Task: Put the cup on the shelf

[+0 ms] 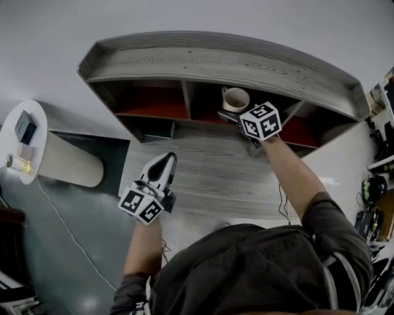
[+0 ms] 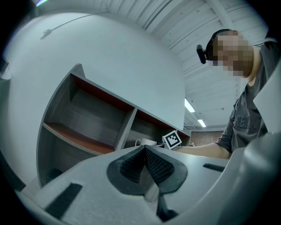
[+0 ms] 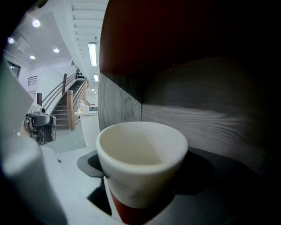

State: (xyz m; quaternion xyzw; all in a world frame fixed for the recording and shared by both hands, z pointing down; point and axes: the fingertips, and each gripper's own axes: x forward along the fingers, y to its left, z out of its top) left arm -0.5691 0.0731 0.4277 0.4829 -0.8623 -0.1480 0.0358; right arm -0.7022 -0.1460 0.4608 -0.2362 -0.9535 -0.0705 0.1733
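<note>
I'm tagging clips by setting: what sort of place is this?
Probably an open commercial or lab-type hall, not a home: a staircase with wooden railings, long white ceiling strip lights, and a slatted white ceiling.

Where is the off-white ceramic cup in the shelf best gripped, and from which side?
Across the round body of the off-white ceramic cup, below the rim, coming from the open front of the grey wooden shelf. It stands upright with its handle to one side, and the right hand-held gripper holds it so.
</note>
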